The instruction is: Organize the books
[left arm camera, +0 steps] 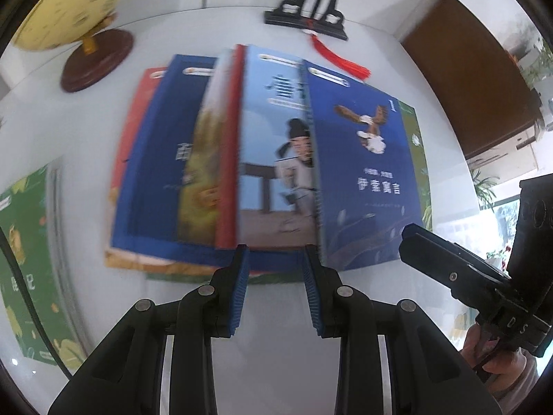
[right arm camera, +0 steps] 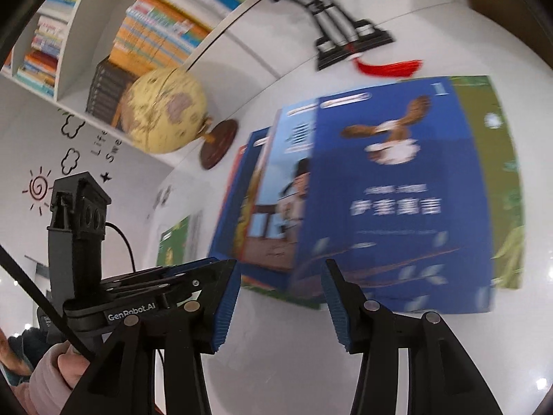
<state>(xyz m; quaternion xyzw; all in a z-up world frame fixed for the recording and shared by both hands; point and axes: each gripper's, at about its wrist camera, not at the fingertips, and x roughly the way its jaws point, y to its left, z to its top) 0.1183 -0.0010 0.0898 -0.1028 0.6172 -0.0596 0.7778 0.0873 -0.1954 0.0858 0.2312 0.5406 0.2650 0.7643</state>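
Several books lie fanned and overlapping on the white table [left arm camera: 276, 314]. A dark blue book with an eagle [left arm camera: 363, 173] [right arm camera: 390, 200] is on top at the right. A light blue book with a robed figure [left arm camera: 273, 159] [right arm camera: 287, 186] is beside it. Further left are a yellow-covered book [left arm camera: 204, 159] and a blue one [left arm camera: 155, 173], and a green book [left arm camera: 418, 145] [right arm camera: 484, 173] lies beneath. My left gripper [left arm camera: 275, 252] [right arm camera: 207, 266] is open at the pile's near edge, gripping nothing. My right gripper [right arm camera: 280, 269] [left arm camera: 409, 238] is open by the eagle book's near edge.
Another green book [left arm camera: 24, 259] [right arm camera: 172, 242] lies apart at the left. A yellow globe [left arm camera: 69, 7] [right arm camera: 162, 110] and a black stand with a red tassel [left arm camera: 311, 17] [right arm camera: 345, 38] stand behind the pile. A filled bookshelf [right arm camera: 86, 34] is on the wall, and a brown cabinet [left arm camera: 466, 69] is at the right.
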